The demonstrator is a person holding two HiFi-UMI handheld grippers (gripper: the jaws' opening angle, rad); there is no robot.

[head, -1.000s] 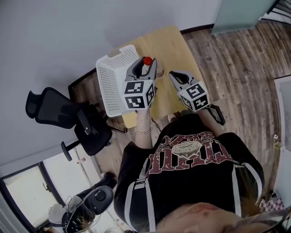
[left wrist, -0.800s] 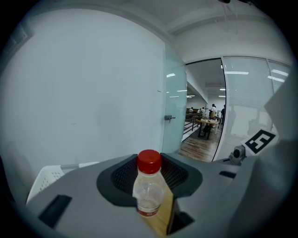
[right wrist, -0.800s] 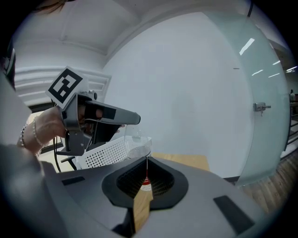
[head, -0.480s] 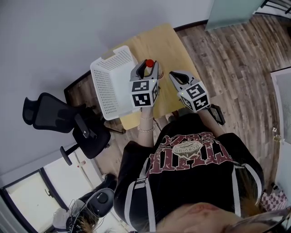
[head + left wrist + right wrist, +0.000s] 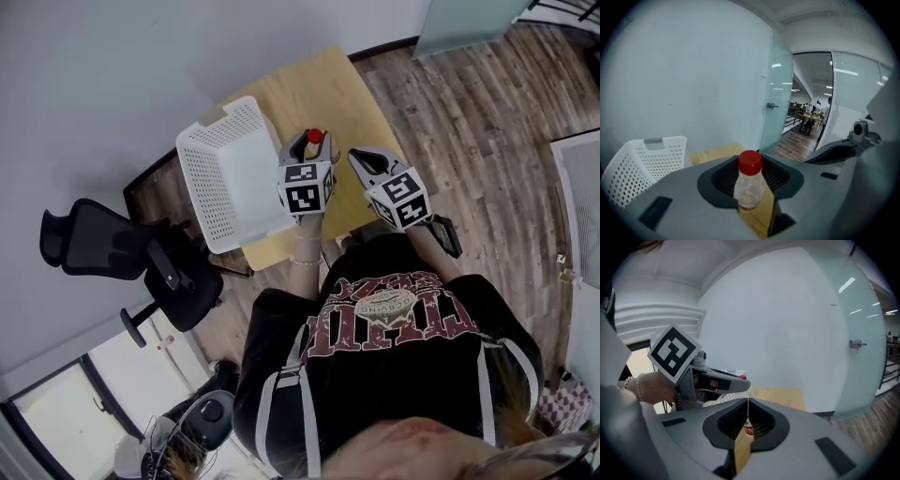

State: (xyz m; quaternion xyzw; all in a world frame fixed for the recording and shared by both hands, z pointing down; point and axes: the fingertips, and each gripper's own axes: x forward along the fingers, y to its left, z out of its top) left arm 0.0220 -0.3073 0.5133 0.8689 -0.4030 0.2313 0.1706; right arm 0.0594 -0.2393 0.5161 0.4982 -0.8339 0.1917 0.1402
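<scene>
bottle (image 5: 749, 187) in left gripper (image 5: 312, 148) jaws, shifted right of basket (image 5: 225, 169)

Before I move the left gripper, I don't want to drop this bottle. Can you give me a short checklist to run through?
1. Grip: ok. The left gripper has its jaws shut on the body of the bottle.
2. Cap: ok. The red cap sits on the neck.
3. Right gripper: ok. Its jaws are together with nothing between them, and it is beside the left gripper, apart from it.
4. Basket: ok. It stands on the wooden table, and no things show inside it.
5. Bottle over the basket: not ok. It is to the right of the rim, over the table.
6. Bottle's bottom off the table: cannot tell.
</scene>
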